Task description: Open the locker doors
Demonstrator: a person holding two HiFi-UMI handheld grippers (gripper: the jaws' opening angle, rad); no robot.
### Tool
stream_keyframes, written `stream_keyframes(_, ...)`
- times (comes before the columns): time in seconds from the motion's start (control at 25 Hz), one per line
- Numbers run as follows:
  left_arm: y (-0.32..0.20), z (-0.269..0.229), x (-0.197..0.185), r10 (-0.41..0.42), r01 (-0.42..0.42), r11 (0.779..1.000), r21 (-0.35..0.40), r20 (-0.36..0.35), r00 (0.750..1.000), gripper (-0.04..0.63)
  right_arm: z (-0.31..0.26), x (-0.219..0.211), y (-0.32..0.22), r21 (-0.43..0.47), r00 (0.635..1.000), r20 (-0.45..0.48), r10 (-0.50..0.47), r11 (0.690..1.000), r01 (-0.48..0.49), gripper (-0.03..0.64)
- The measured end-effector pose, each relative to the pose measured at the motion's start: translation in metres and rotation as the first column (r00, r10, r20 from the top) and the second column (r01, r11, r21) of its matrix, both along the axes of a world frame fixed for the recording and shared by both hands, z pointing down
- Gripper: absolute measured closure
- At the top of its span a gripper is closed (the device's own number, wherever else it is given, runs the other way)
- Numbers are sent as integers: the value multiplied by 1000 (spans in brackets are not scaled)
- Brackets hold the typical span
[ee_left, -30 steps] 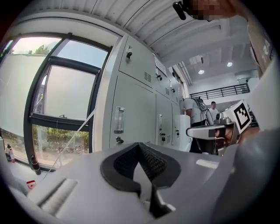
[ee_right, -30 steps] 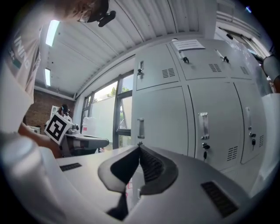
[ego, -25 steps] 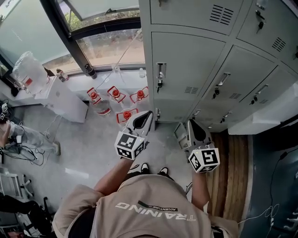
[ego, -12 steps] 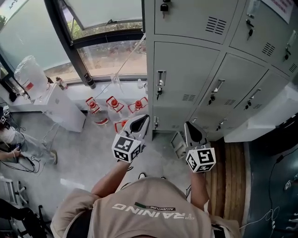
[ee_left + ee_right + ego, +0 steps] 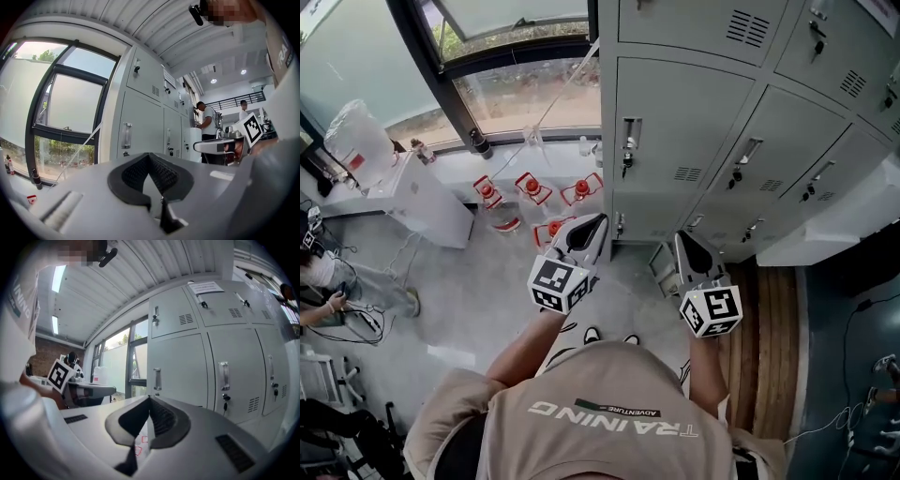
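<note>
Locker doors (image 5: 694,122): grey, upper right of head view, the ones facing the grippers closed | left gripper (image 5: 596,223): lower centre, jaws together, holding nothing, clear of lockers | right gripper (image 5: 682,242): right of centre, jaws together, holding nothing, clear of lockers

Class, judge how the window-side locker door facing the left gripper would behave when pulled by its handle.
The locker door looks like painted sheet metal: probably stiff, fairly light. Its handle sits at the window-side edge, so it likely swings on far-side hinges. The lock beneath may hold it until turned.
</note>
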State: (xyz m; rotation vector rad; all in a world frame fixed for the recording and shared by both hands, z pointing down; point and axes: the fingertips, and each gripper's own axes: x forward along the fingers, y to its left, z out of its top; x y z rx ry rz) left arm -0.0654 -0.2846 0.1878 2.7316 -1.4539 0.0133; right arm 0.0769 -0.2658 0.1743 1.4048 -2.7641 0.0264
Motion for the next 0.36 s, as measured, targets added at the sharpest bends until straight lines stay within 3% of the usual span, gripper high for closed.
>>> stream_keyframes(0.12, 4, 7, 4, 4, -4, 1000, -8, 7, 1000, 589, 2, 6, 2, -30, 997, 81, -8, 1000, 10, 606)
stream_keyframes(0.36, -3, 14, 5, -1, 2, 1000, -22, 10, 1000, 589, 4, 16, -3, -9, 995, 88, 36, 999, -36, 606)
